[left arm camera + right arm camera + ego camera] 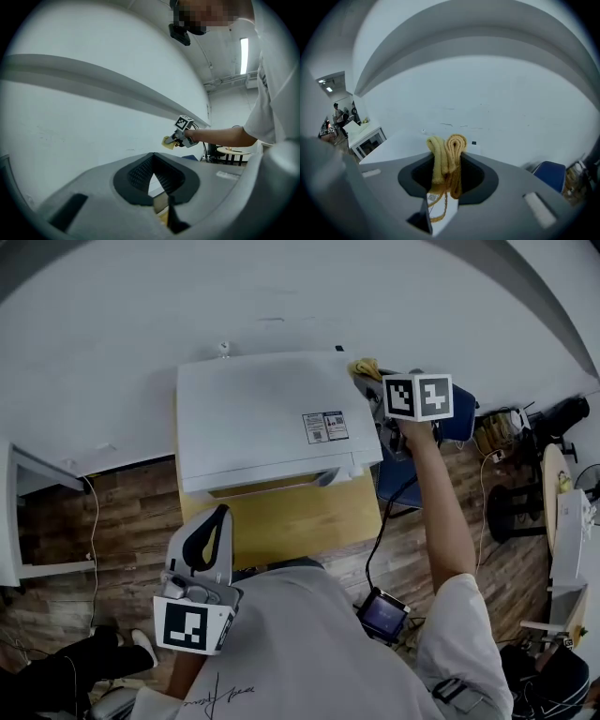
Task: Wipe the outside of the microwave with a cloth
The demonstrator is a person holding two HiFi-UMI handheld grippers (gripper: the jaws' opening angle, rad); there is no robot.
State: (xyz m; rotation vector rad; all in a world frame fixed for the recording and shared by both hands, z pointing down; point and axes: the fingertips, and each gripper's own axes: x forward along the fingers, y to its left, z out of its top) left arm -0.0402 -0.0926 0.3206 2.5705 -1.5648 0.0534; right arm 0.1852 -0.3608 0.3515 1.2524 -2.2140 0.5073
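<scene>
Wiping step in hand, by the look of it: clamping a bunched yellow cloth (447, 154) in the right gripper (371, 377), up at the far right corner of the white microwave (272, 418), whether touching the casing or just beside it hard to tell. Holding the left gripper (217, 521) low by the near edge of the wooden table (291, 521), pinched closed on nothing, well apart from the casing. Next, most likely: press the cloth flat and drag it across the top toward the left edge, passing lightly over the label (325, 427).
</scene>
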